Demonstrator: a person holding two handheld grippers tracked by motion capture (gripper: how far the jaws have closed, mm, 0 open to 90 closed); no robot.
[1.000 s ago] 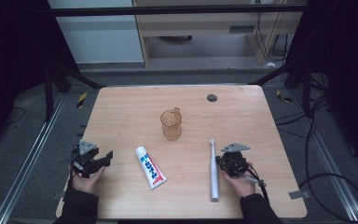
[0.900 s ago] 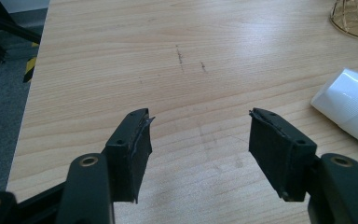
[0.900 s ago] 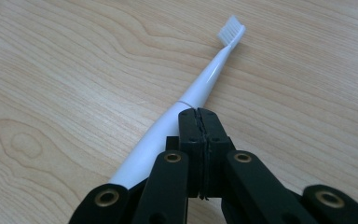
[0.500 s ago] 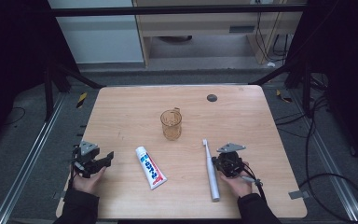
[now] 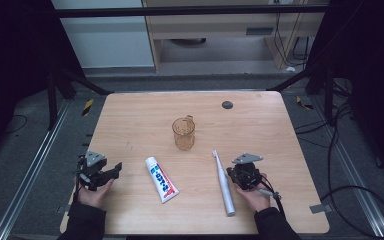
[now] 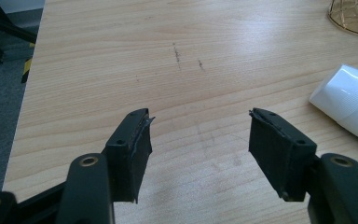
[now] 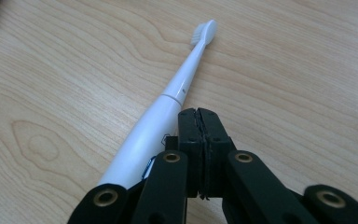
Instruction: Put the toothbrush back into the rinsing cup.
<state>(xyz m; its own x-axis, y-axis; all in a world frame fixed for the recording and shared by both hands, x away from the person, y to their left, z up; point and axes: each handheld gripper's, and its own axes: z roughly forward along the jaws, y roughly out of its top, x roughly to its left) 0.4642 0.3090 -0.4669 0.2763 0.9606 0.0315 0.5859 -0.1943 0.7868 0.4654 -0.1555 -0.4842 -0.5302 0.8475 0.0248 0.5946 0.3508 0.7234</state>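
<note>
Light wooden table (image 5: 130,125) with rounded corners, faint dark scuffs on its left half. Near the middle, a ribbed amber glass cup (image 5: 183,133); nearer the front edge, a white toothpaste tube (image 5: 161,179) lying slantwise, and right of it a white electric toothbrush (image 5: 223,183), bristles pointing away. Small dark round disc (image 5: 227,104) toward the far right corner.

In the right gripper view the white electric toothbrush (image 7: 168,107) has its lower handle hidden behind the closed black right gripper (image 7: 199,114). In the left gripper view the white toothpaste tube (image 6: 349,100) and the amber ribbed plastic cup (image 6: 354,16) are cut off by the picture's right edge and top right corner. In the high view the tube's print is too small to read.
</note>
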